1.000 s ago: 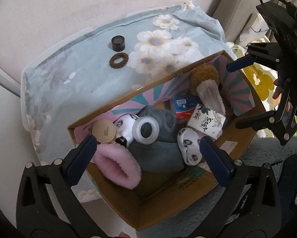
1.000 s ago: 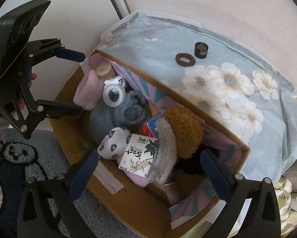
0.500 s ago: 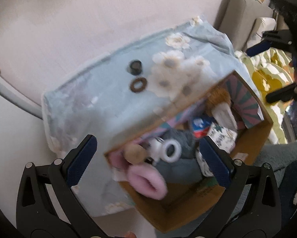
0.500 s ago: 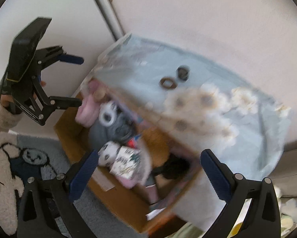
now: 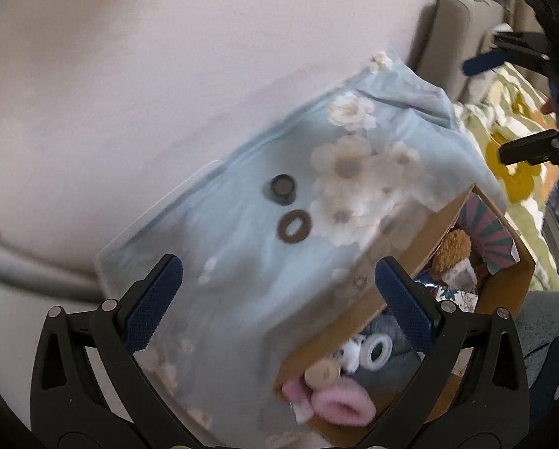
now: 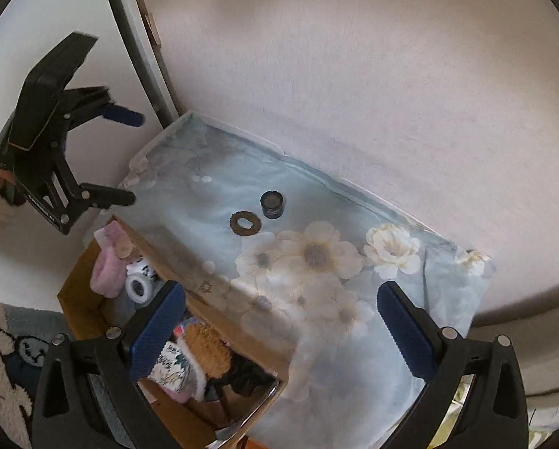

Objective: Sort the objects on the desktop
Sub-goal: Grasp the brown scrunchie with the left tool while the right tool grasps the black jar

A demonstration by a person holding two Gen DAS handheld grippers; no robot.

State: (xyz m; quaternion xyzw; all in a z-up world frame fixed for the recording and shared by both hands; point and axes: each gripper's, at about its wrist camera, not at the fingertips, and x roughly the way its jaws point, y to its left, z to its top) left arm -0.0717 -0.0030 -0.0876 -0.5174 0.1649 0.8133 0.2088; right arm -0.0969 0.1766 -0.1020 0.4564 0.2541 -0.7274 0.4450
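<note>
A small black round jar (image 5: pixel 282 188) (image 6: pixel 272 204) and a brown hair ring (image 5: pixel 294 226) (image 6: pixel 245 223) lie side by side on the table's blue floral cloth (image 5: pixel 242 262) (image 6: pixel 316 224). A cardboard box (image 5: pixel 402 247) (image 6: pixel 81 284) stands against the table's near edge, full of soft things: a pink slipper (image 5: pixel 341 406), a grey plush, a white tape roll (image 6: pixel 140 289), a brown plush (image 6: pixel 206 348). My left gripper (image 5: pixel 275 308) hangs open above the cloth's near part. My right gripper (image 6: pixel 279 331) is open too, over the box's rim. Neither holds anything.
A pale wall rises behind the table. In the left wrist view a grey sofa (image 5: pixel 462 33) and a yellow-flowered cover (image 5: pixel 518 172) lie to the right. A rug with a cartoon pattern (image 6: pixel 6 355) covers the floor beside the box.
Both grippers have risen and pulled back from over the box, swinging their view toward the table; the jar and ring now sit nearer the middle of each view. Both remain open.
</note>
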